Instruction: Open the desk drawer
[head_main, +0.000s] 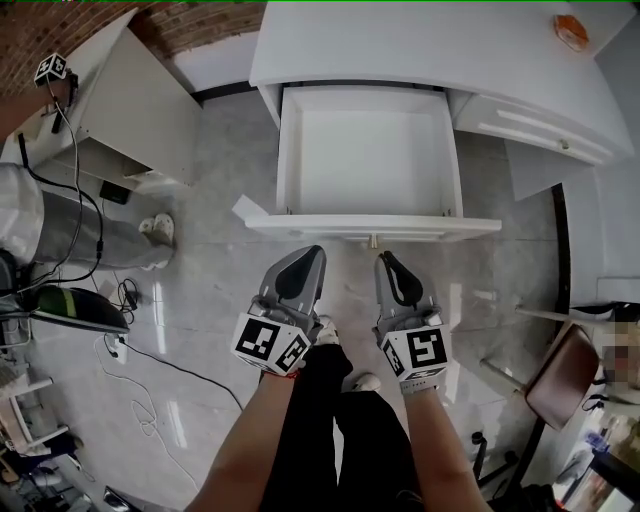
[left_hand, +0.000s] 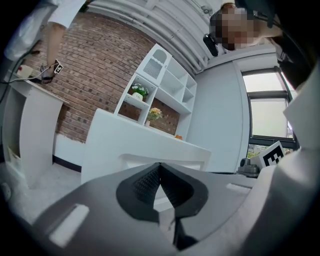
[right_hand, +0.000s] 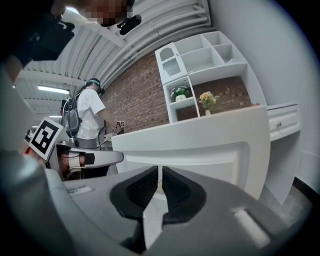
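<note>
Currently: desk drawer (head_main: 330, 226), sitting pulled out just ahead of both tips. I am holding left tongs (head_main: 305, 257) and right tongs (head_main: 388, 263) closed, empty. Hazard: any further tug could be pulling it clean out, dropping it.

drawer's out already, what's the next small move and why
Probably just ease both tools back and stop. The drawer stands pulled far out of the desk, its empty inside in full view. The left tool and right tool are both shut on nothing, held just short of its knob.
</note>
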